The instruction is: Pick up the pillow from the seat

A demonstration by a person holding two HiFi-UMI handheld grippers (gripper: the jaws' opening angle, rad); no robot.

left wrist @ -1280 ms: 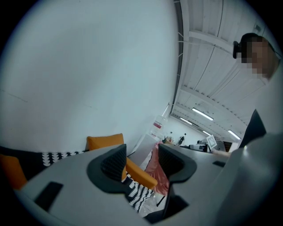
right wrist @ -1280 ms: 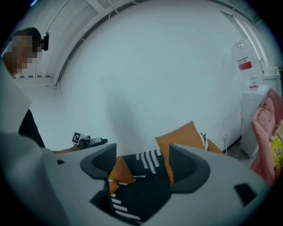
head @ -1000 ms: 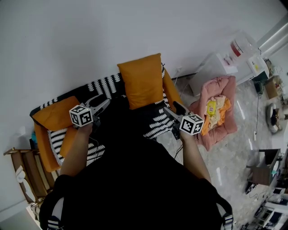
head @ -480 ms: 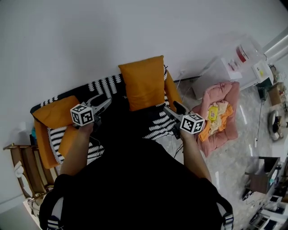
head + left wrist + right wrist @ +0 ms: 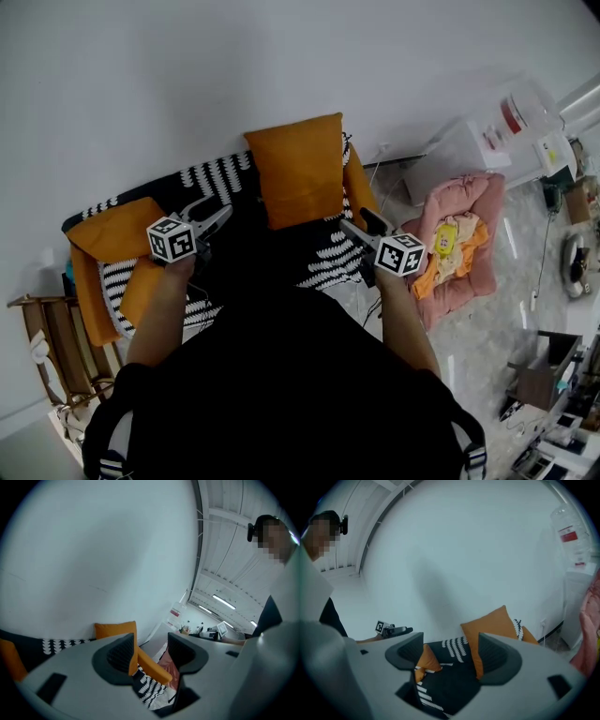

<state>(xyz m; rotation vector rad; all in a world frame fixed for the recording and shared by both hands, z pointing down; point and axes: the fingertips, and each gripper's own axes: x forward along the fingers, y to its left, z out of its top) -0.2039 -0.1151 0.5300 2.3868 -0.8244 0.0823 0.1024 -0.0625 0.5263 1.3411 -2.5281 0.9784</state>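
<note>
**A:** What's changed in the last moment?

**B:** Hardly anything. The left gripper (image 5: 214, 214) and the right gripper (image 5: 361, 225) hang about where they were, in front of the sofa (image 5: 328, 258). The orange pillow (image 5: 300, 169) hasn't shifted on the seat.

**A:** Where is the pillow exactly?

**B:** It stands upright at the back of the seat, beyond the two grippers and roughly between them. Neither touches it. A second pillow (image 5: 117, 234) lies at the sofa's left end.

**A:** And the jaws?

**B:** Both pairs stand apart with nothing held, the right one's wider than the left's, and neither opening has altered. In the left gripper view the pillow (image 5: 115, 629) shows past the jaws, not in them. The right gripper view shows the pillow (image 5: 494, 620) the same way.

**A:** So what does that mean for the job?

**B:** I'd say the pickup hasn't started. The approach is lined up, but both grippers must go further in, one to each side of the pillow, before anything can close. The pillow is soft, so a pinch at an edge or corner looks like the likeliest hold.
</note>
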